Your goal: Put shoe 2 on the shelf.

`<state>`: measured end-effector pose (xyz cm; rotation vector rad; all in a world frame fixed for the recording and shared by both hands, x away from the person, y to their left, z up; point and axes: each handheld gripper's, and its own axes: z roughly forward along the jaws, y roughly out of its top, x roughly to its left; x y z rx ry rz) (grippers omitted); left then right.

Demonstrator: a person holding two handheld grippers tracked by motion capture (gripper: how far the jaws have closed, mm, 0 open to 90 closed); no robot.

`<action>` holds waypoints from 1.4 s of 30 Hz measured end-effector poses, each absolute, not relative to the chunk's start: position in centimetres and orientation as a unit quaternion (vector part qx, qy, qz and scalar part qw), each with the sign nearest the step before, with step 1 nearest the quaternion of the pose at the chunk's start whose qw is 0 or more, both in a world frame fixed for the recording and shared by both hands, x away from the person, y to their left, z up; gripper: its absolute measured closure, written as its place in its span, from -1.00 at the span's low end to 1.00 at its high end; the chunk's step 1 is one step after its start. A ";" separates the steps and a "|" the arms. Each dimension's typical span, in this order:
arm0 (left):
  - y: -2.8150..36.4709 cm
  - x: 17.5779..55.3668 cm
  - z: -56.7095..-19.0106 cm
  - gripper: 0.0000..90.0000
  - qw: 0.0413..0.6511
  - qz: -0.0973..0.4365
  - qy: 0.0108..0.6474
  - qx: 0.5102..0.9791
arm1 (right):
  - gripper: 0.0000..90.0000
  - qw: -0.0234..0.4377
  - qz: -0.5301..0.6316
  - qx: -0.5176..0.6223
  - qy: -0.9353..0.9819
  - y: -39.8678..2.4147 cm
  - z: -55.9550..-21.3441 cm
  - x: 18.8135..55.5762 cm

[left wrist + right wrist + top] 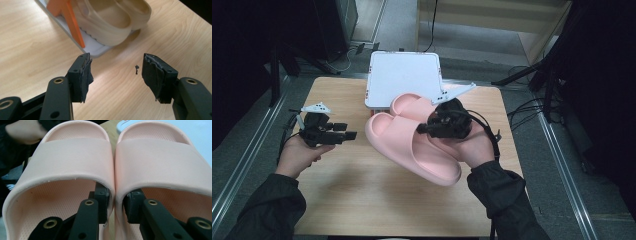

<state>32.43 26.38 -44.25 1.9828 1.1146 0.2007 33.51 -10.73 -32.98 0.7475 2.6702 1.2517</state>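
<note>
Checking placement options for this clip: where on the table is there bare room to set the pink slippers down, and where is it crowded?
Bare wood runs along the near table edge between the sleeves, and between the left gripper and the pink slippers. It is crowded at the far middle, where the white tray, the slippers and the right gripper bunch together.

The high view looks down and forward over the table (362, 200); each gripper view rides close behind its own jaws — both of them, like the high view, catch the pink slippers (112, 162).
</note>
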 end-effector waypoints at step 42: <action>24.9 29.5 -47.1 -0.08 0.403 0.040 0.430 0.807 | 0.67 0.222 0.330 0.511 0.762 -0.1 -31.9 50.3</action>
